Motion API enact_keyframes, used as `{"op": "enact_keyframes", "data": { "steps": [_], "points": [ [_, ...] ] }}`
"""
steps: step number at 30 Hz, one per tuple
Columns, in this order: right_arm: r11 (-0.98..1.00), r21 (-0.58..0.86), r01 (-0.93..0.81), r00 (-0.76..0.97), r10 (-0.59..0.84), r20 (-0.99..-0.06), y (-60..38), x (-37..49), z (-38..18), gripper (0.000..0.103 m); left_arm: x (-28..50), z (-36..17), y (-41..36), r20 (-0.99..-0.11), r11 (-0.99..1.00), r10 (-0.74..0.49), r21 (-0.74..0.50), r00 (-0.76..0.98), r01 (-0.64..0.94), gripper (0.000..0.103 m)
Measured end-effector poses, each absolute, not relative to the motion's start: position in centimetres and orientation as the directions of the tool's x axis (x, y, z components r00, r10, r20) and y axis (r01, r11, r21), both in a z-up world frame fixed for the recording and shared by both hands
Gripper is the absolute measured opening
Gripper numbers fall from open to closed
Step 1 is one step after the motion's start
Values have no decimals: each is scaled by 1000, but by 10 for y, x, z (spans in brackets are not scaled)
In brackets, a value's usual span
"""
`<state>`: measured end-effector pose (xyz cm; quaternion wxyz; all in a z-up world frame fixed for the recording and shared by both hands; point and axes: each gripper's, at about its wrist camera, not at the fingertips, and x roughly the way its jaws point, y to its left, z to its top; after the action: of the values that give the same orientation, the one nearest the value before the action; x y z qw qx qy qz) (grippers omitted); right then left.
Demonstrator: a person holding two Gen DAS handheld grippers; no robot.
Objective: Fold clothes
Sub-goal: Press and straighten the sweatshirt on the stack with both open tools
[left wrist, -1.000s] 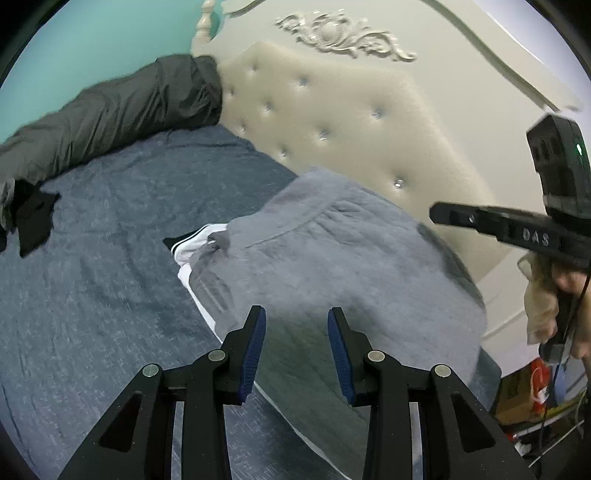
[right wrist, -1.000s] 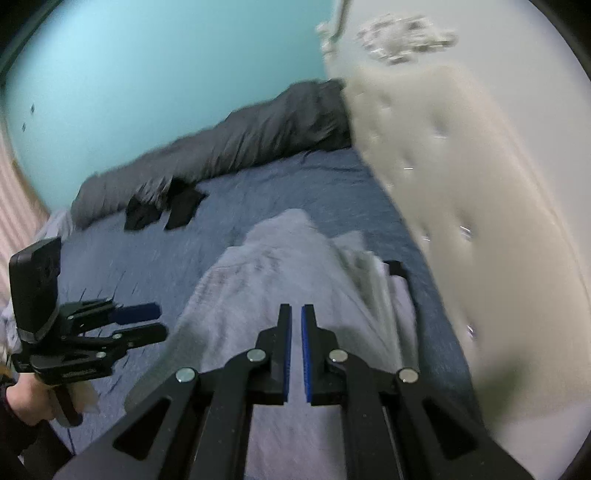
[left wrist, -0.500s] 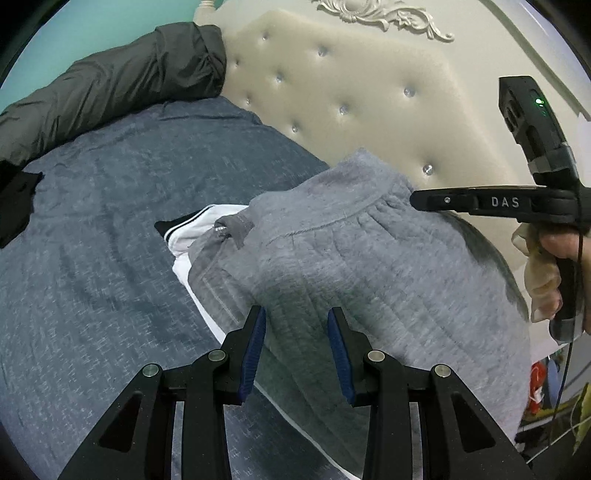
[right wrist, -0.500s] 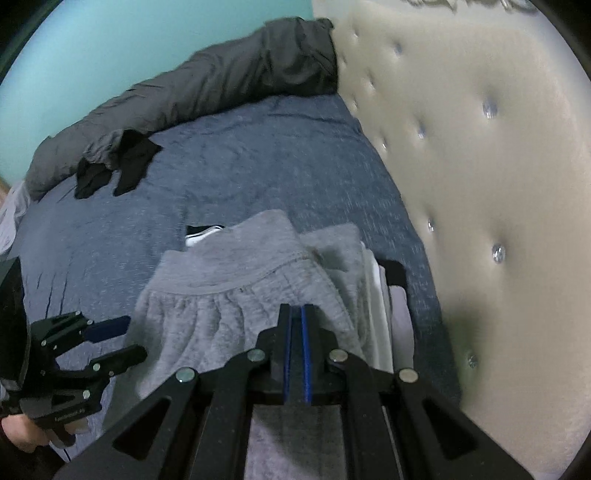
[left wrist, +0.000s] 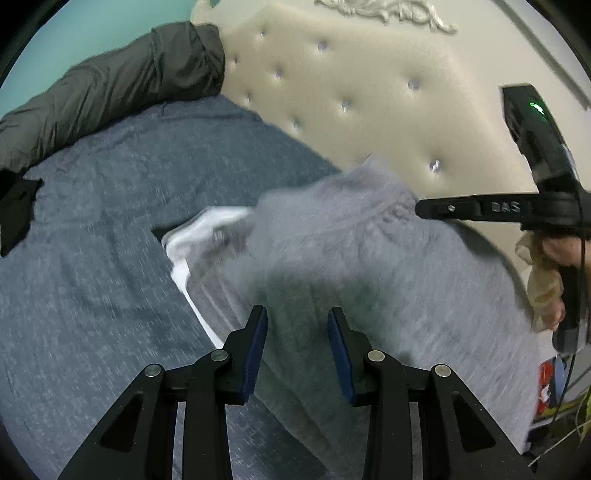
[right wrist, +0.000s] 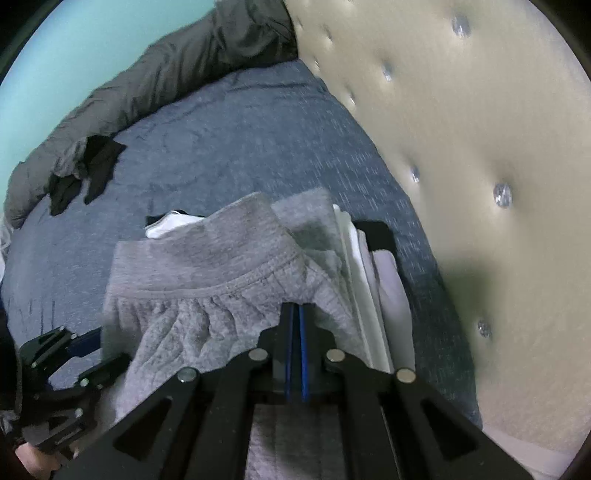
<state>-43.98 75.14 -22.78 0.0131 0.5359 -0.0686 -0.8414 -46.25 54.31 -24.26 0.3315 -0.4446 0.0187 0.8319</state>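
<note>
Grey sweatpants (right wrist: pixel 207 295): waistband toward bed (left wrist: pixel 92 258) middle, beside headboard (right wrist: pixel 480 147); open bedding beyond. Left tool (left wrist: pixel 297 350) released above them; right tool (right wrist: pixel 295 332) clenched, empty.

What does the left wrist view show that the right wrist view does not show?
Only the left wrist view shows the carved ornament on the headboard and the open left claw from behind. Only the right wrist view shows the shut right claw from behind and the stack of white folded clothes beside the headboard. Both show the grey sweatpants, the blue bedspread and the dark duvet.
</note>
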Motion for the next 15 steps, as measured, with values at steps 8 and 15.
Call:
{"op": "enact_keyframes", "data": {
  "steps": [8,15],
  "points": [
    [-992,106,62,-514,-123,-849,738,-450,-189,2,-493,-235,557,-767,-789,501,-214,-401,-576,37],
    [-996,68,50,-423,-82,-902,732,-474,-225,2,-509,-257,564,-799,-788,482,-216,-359,-576,38]
  ]
}}
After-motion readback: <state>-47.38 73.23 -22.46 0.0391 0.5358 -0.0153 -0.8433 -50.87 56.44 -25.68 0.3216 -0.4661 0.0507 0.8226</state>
